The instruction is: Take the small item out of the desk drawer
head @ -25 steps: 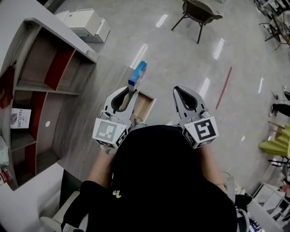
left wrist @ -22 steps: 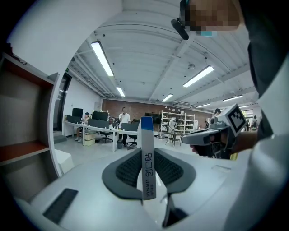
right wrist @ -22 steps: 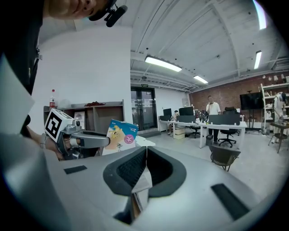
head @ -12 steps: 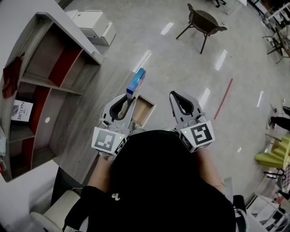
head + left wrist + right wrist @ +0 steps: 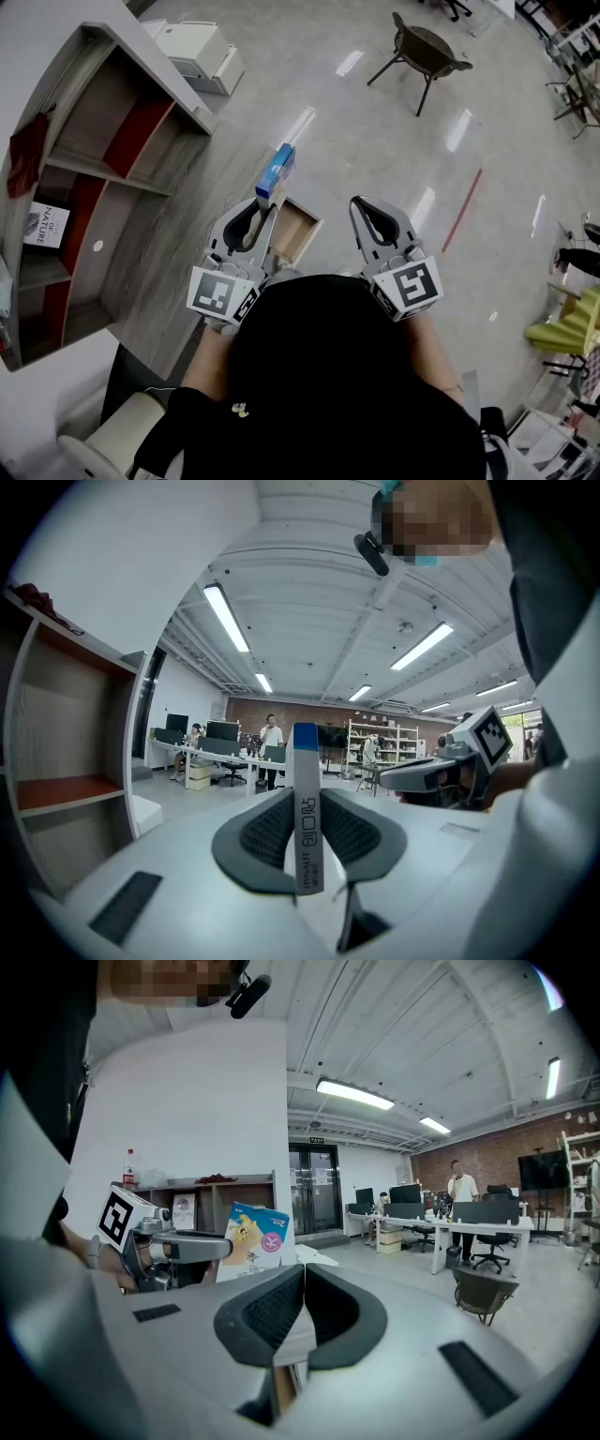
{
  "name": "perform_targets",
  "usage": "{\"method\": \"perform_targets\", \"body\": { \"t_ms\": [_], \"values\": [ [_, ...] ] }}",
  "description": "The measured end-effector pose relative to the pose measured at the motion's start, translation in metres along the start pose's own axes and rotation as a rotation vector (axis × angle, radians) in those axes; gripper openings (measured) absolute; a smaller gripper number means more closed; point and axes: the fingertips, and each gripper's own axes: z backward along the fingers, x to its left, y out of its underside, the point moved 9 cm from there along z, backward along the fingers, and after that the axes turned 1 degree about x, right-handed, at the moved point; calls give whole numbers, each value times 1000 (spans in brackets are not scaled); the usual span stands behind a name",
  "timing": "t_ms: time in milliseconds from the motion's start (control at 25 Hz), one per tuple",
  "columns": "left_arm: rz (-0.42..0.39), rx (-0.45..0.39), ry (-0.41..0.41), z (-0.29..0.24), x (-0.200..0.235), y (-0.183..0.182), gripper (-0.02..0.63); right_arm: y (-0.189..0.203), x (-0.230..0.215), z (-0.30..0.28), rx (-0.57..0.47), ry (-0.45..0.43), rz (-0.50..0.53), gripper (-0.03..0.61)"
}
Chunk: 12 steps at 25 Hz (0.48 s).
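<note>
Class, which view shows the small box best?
The right gripper view: it shows the small box broadside, printed front visible. The left gripper view shows only its narrow edge, clamped between the jaws of the left gripper; the head view shows it small, from above.

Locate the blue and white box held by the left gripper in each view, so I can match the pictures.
Head view: the blue and white box is upper centre, sticking out past the left gripper.
Left gripper view: dead centre, edge-on, clamped between the jaws.
Right gripper view: left of centre, face-on, beyond the shut right gripper.
Shared landmark: the open shelf unit, at the left edge or behind the box.
</note>
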Motion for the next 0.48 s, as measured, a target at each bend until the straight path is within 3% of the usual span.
{"method": "perform_targets", "body": {
  "t_ms": [480],
  "values": [
    [10,10,15,-2,-2,0,91,3,-2,7,-5,19,-11,-2]
  ]
}}
